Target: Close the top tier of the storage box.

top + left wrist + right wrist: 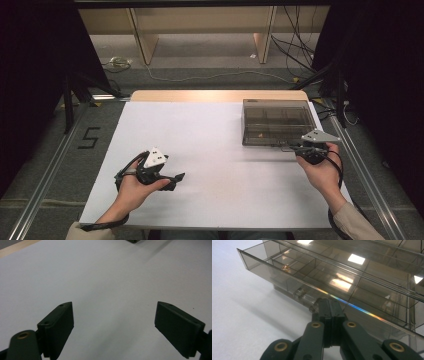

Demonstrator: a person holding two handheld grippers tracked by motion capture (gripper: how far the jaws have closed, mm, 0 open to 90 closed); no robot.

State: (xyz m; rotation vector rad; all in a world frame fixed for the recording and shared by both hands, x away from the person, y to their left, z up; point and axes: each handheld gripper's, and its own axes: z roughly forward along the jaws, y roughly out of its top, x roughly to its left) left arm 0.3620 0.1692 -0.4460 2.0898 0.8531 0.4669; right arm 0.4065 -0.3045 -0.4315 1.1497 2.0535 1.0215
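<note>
A smoky clear plastic drawer box (pixel 277 122) stands at the table's far right. Its top drawer (pixel 262 258) sticks out a little, and a small brass-coloured piece (pixel 286 268) lies in one compartment. My right gripper (pixel 329 301) is shut, with its tips against the front of the lower drawer. A clear knob (pixel 312 308) sits just left of the tips, and a second knob (pixel 298 293) farther left. Whether the jaws pinch anything is hidden. At the near left my left gripper (pixel 113 306) stands open over bare white table (pixel 105 272), nothing between its jaws; the high view places it (pixel 179 177) pointing right.
The white sheet (pixel 210 150) covers the table, with a strip of wooden edge (pixel 215 95) at the far side. Metal rails (pixel 45 175) run along both sides. Beyond the table are cables (pixel 210 76) on the floor and wooden furniture legs (pixel 145 47).
</note>
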